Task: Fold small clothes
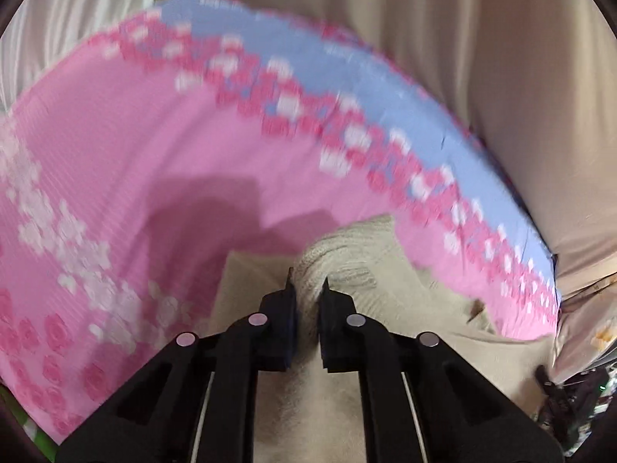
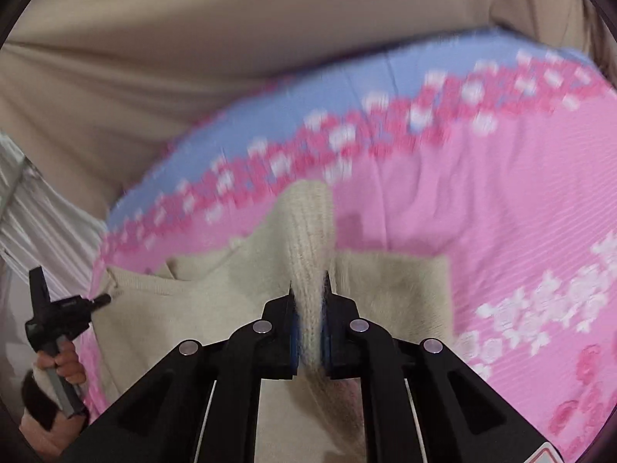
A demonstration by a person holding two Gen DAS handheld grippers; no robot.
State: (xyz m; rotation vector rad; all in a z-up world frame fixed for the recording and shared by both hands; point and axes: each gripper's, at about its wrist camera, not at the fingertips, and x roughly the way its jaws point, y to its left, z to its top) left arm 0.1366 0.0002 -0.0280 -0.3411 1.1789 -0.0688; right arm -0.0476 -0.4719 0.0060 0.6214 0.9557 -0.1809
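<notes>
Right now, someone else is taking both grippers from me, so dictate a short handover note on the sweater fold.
Left gripper: shut on a bunched ribbed part of the cream knit sweater.
Right gripper: shut on the sweater's ribbed cuff or hem, pulled up into a ridge.
The sweater lies on the pink floral bedspread, near its blue border.
Done: both ends gripped, some cloth already doubled over.
Left: carry the fold across, lay it flat, release, smooth. Frames are motion-blurred, so check the edges first.
</notes>
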